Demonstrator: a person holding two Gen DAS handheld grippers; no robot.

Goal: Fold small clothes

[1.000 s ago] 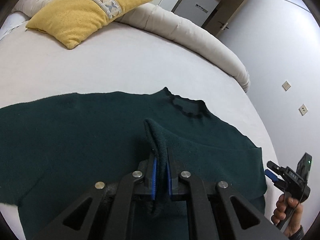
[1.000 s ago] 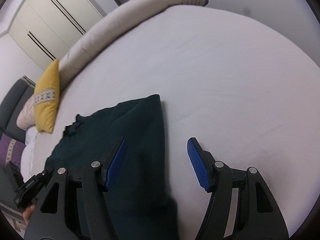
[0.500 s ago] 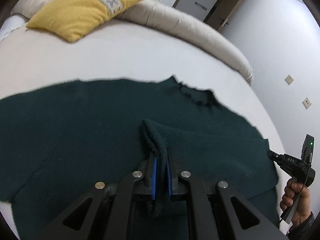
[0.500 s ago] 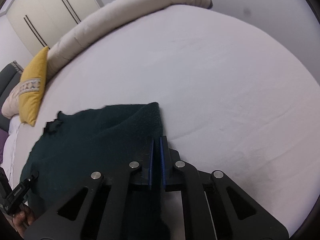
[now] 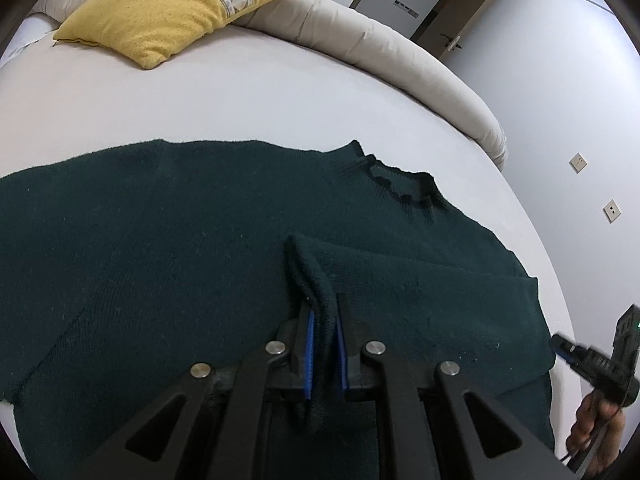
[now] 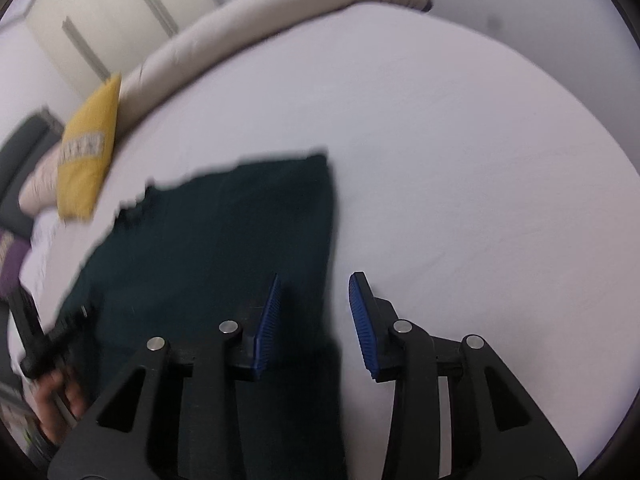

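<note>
A dark green knit sweater [image 5: 168, 232] lies spread on the white bed [image 5: 280, 92], its neckline [image 5: 400, 188] toward the headboard. My left gripper [image 5: 323, 340] is shut on a raised fold of the sweater, a sleeve end laid over the body. In the right wrist view the sweater [image 6: 224, 240] lies left of centre. My right gripper [image 6: 314, 312] is open, its jaws apart over the sweater's right edge, with nothing between the pads. It also shows at the right edge of the left wrist view [image 5: 560, 346].
A yellow cushion [image 5: 180, 8] lies at the head of the bed against a long beige bolster [image 5: 380, 52]. The bed's round edge runs at right, with a wall and sockets [image 5: 578, 162] beyond. Bare sheet [image 6: 460, 160] lies right of the sweater.
My right gripper closed at the sweater's right edge half a second ago and has now opened again, pulled back a little. My left gripper still holds the fold and has shifted slightly.
</note>
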